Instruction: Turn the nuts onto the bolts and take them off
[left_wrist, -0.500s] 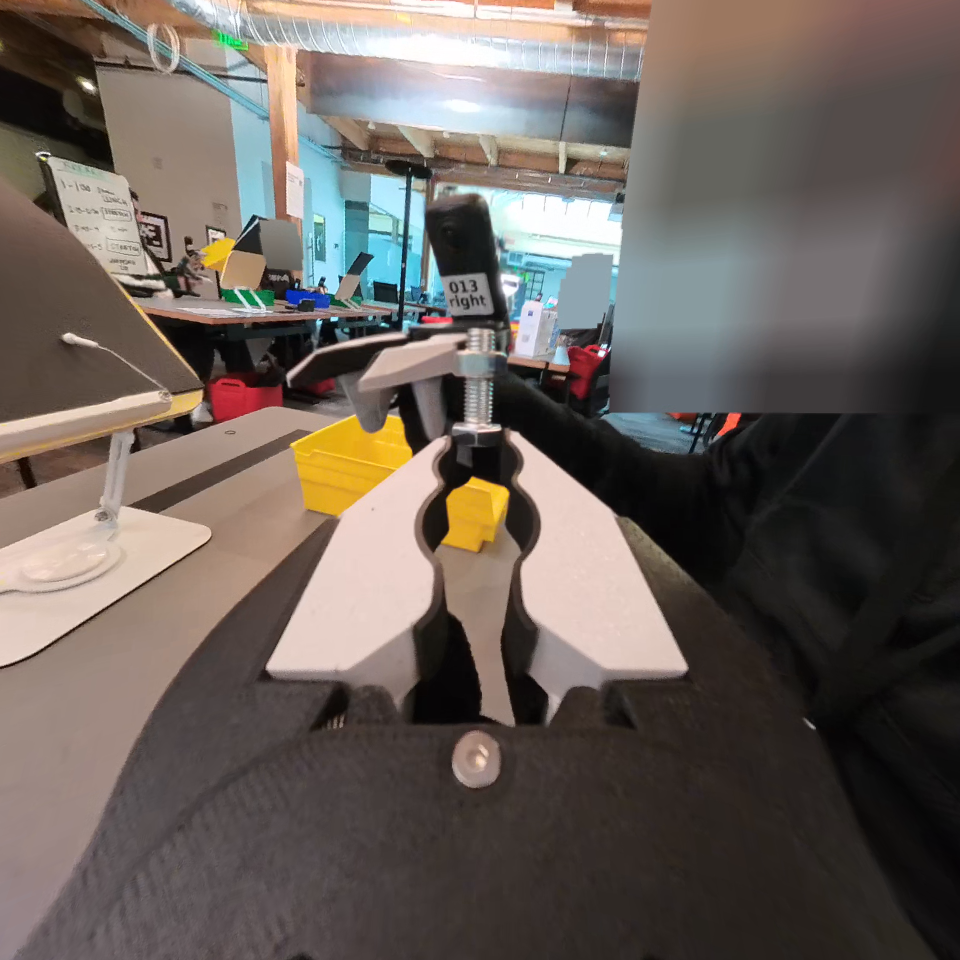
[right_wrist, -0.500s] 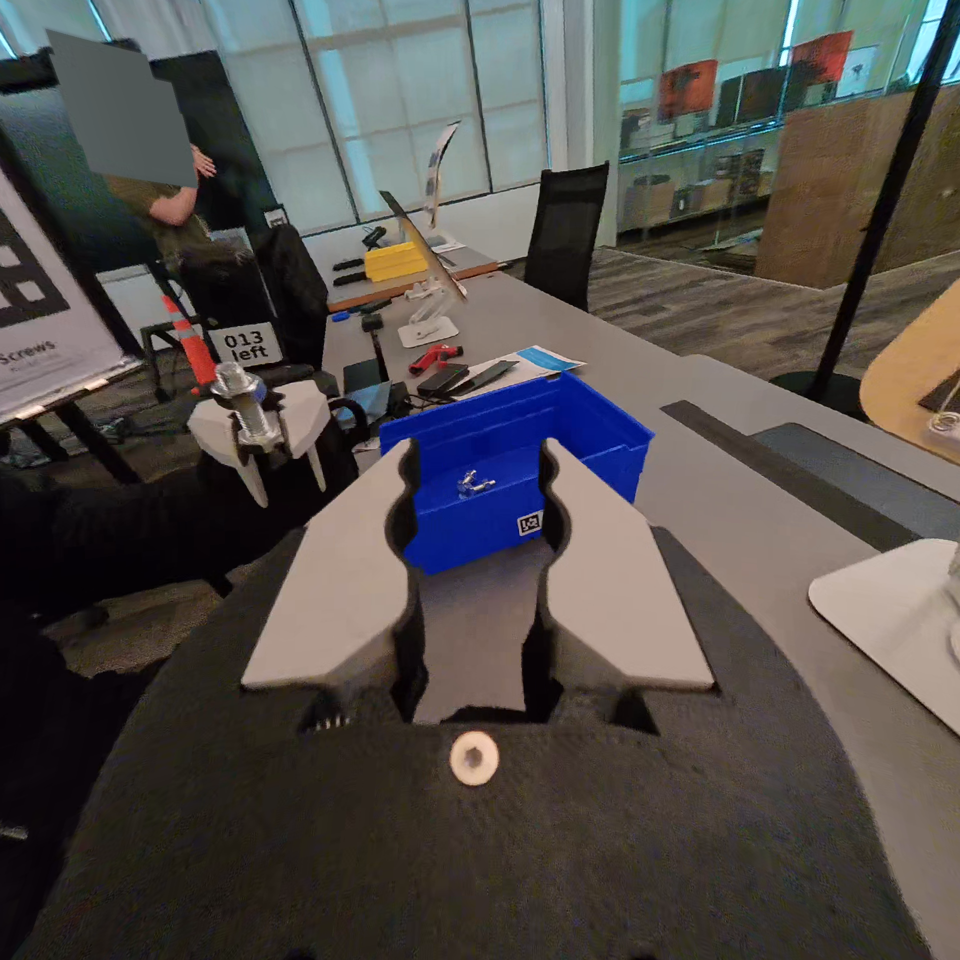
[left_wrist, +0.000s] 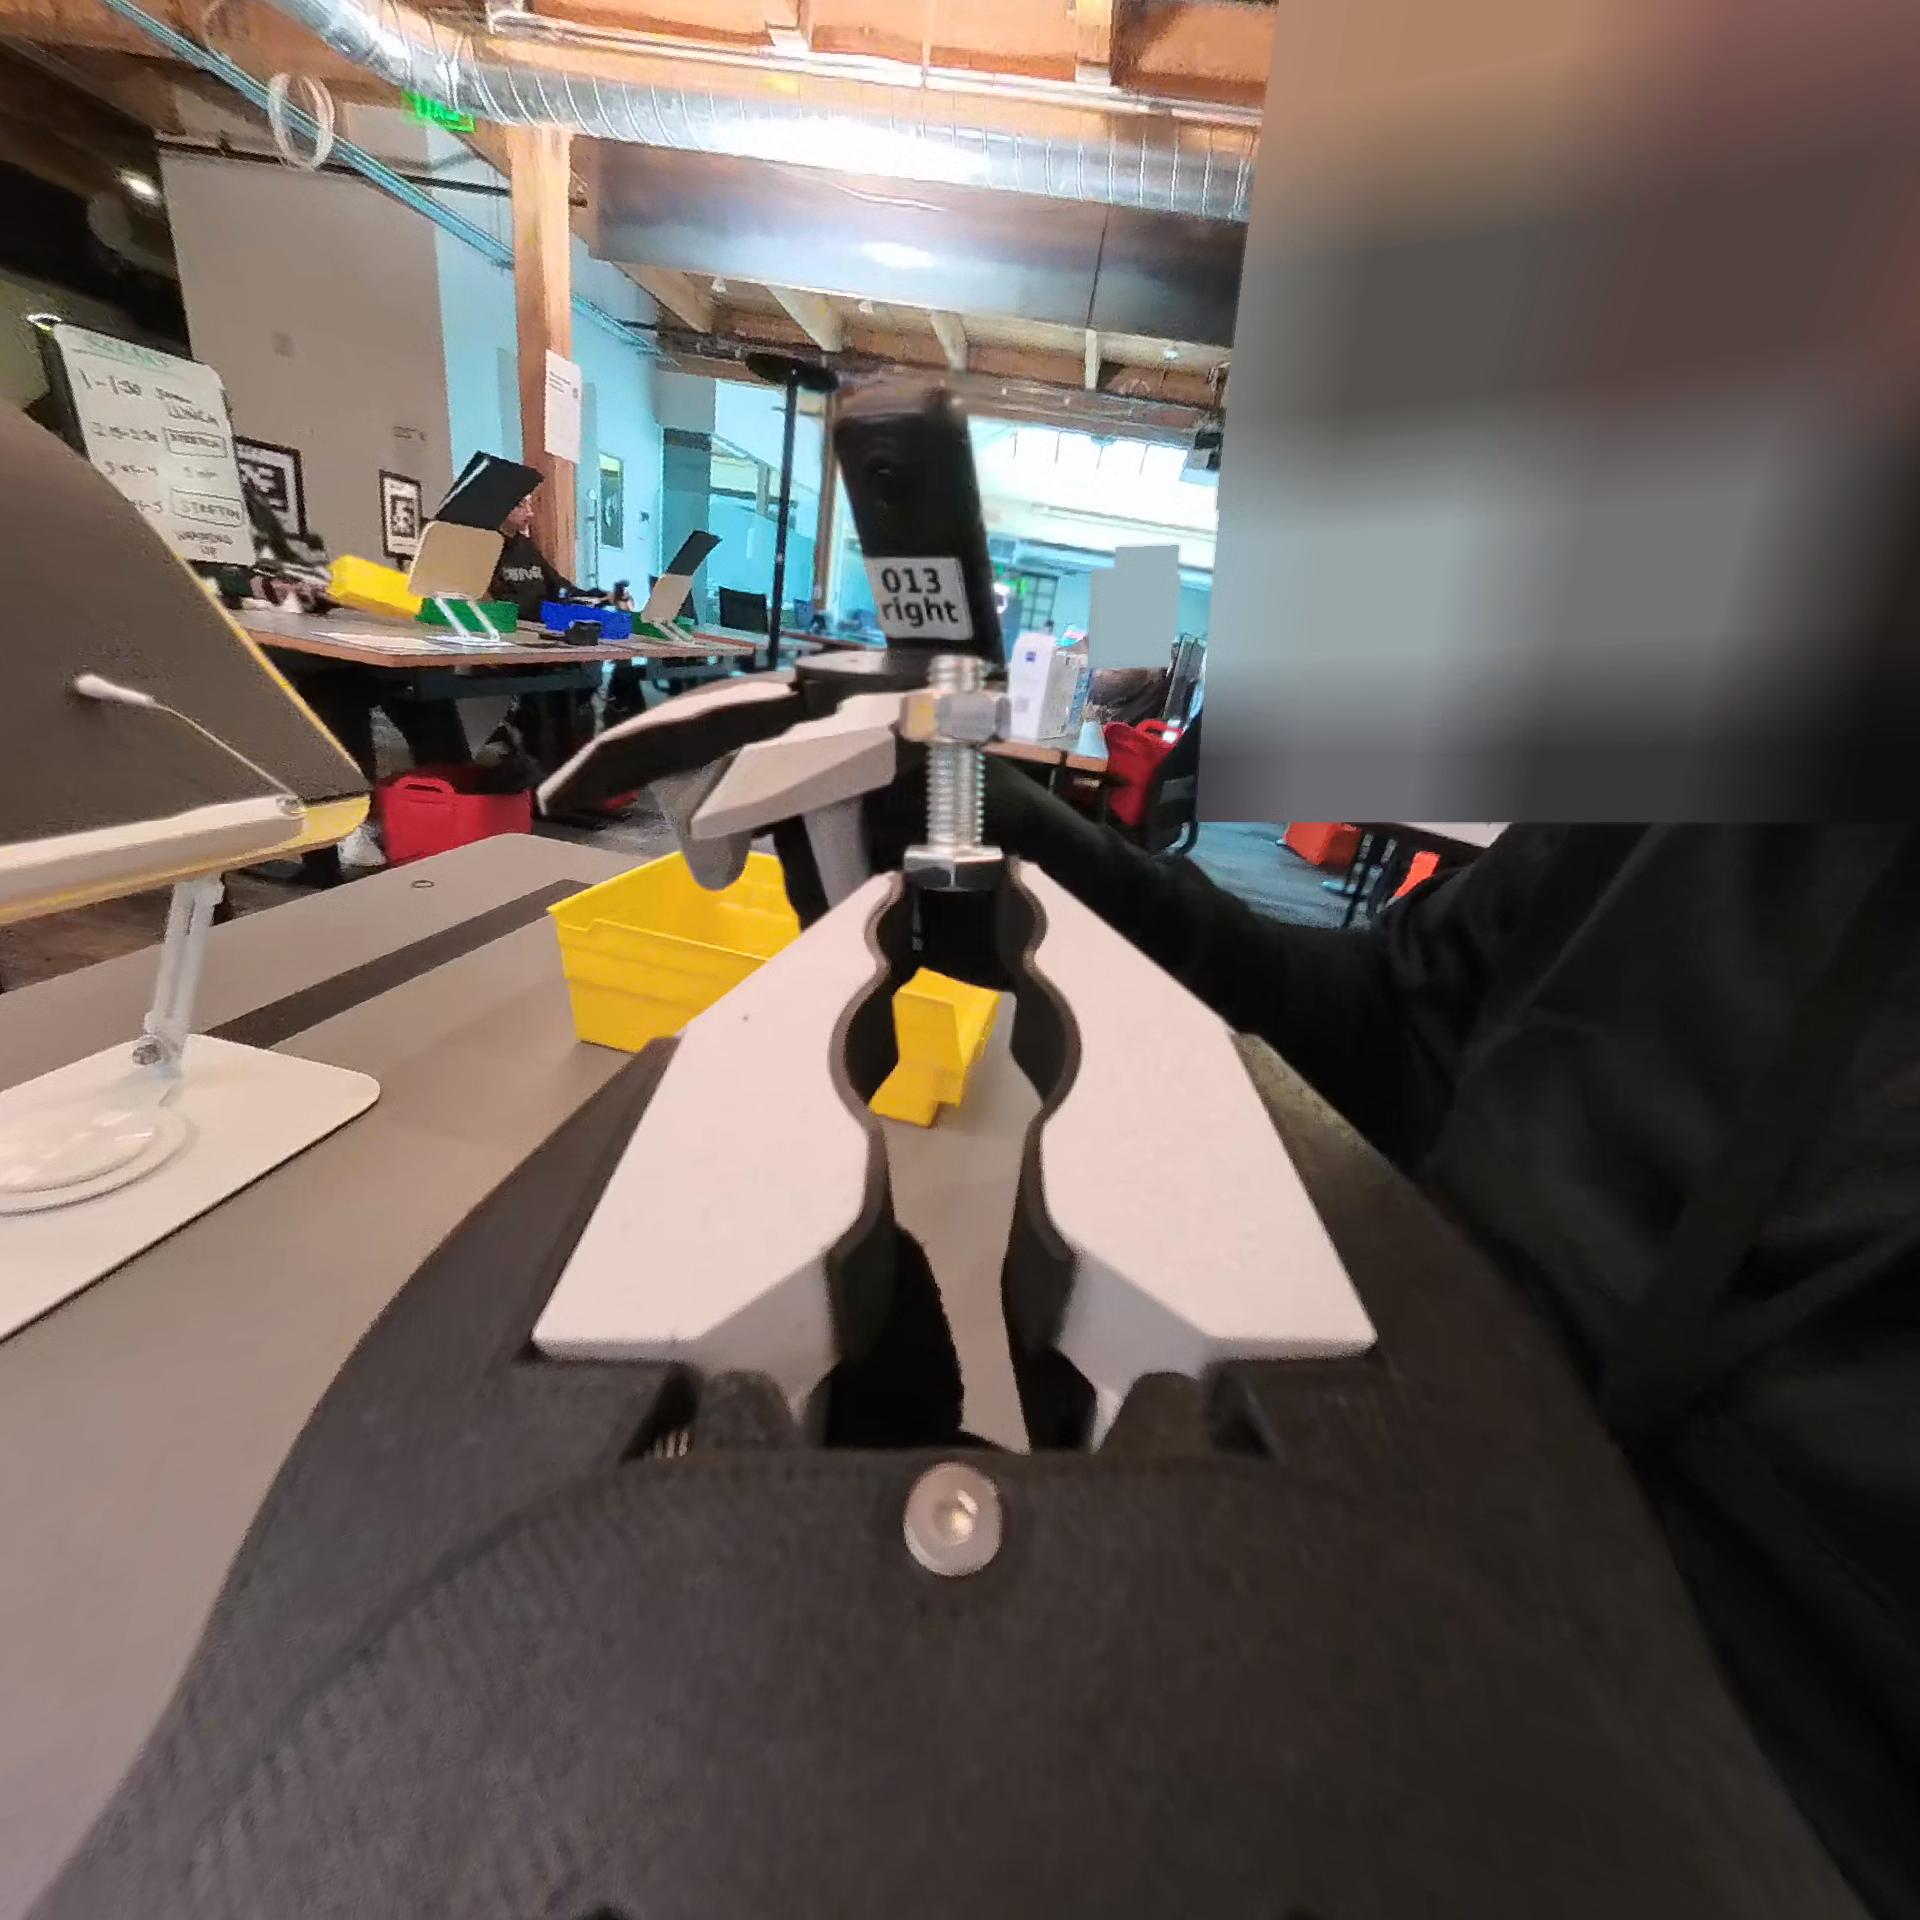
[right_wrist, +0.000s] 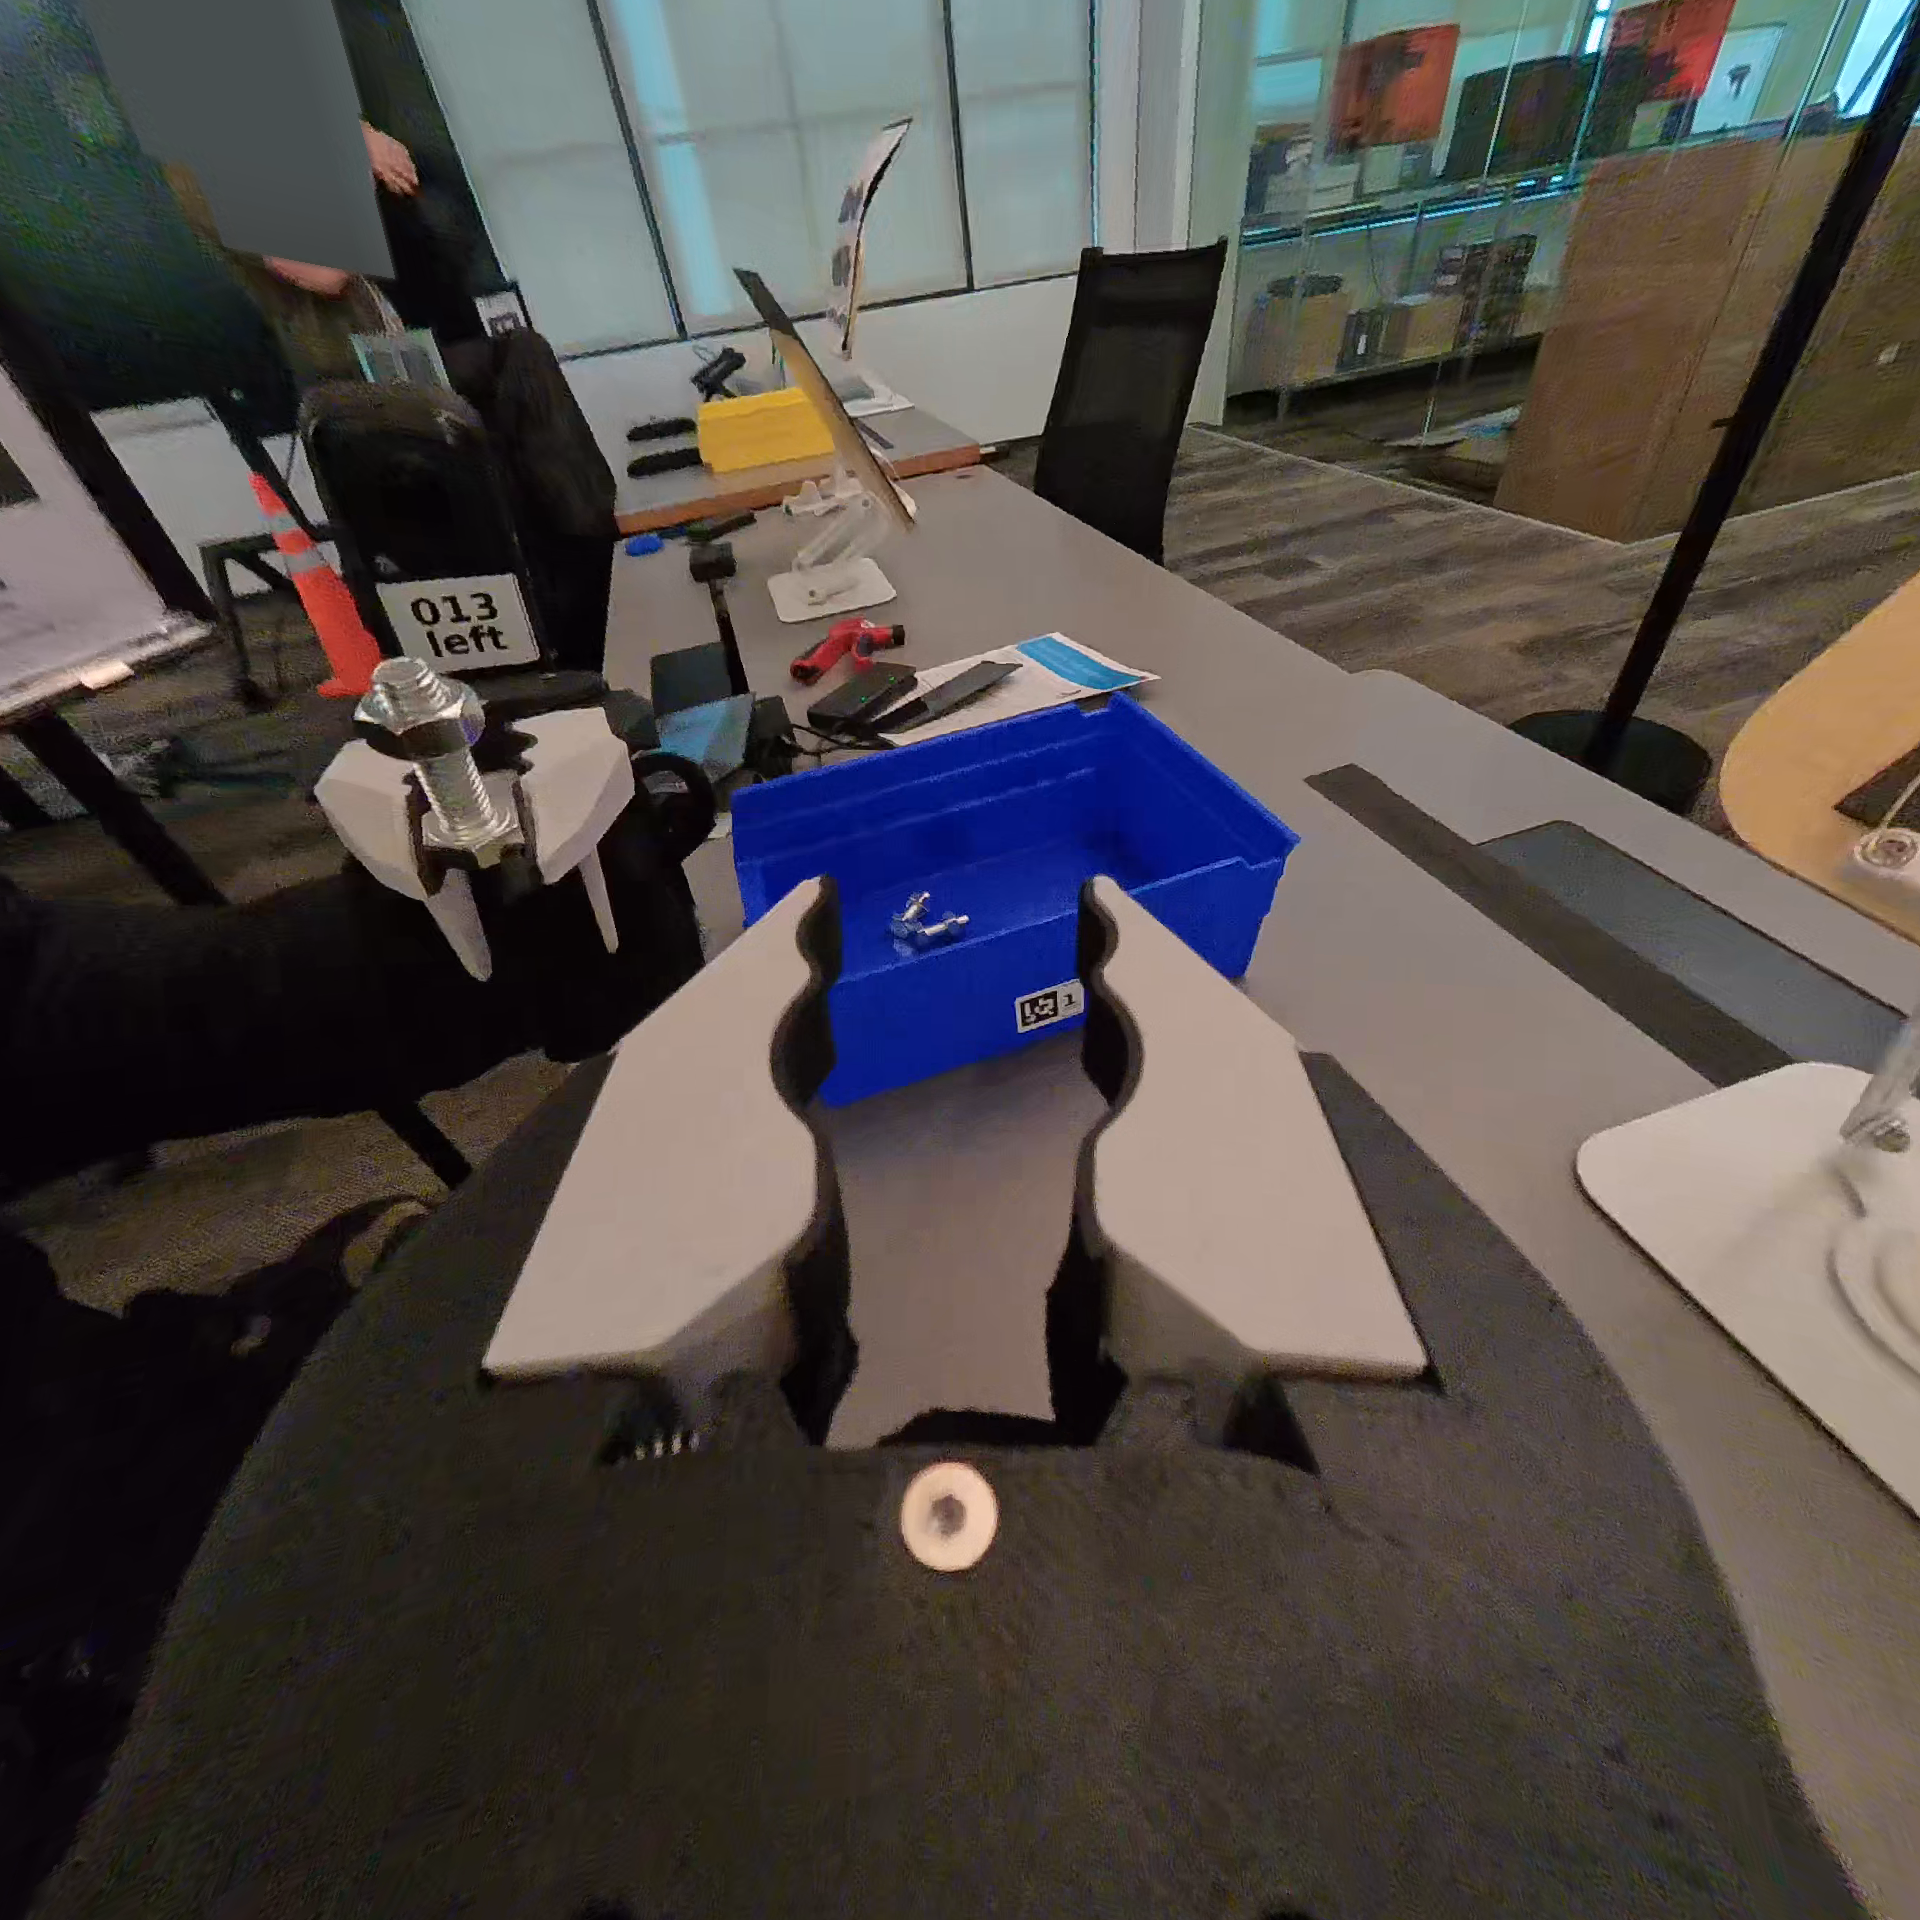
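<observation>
The left gripper was closed on the hex head of a steel bolt, holding it upright with the threaded shank pointing up, probably so the nut near the top of the thread could be turned freely from the side. The bolt was held in the air above the near edge of the desk, with the yellow bin standing on the desk behind it. The right gripper had its jaws parted and nothing between them; in the left wrist view it lay sideways just beside the nut, but whether a finger touched the nut I could not tell. That looked like a regrip between turns, judging by the empty jaws so close to the nut. The bolt was bright zinc-coloured, coarsely threaded, and the hex nut sat a little below its tip, leaving a few threads showing above. On the desk ahead of the right gripper stood a blue bin holding a few small loose fasteners.
</observation>
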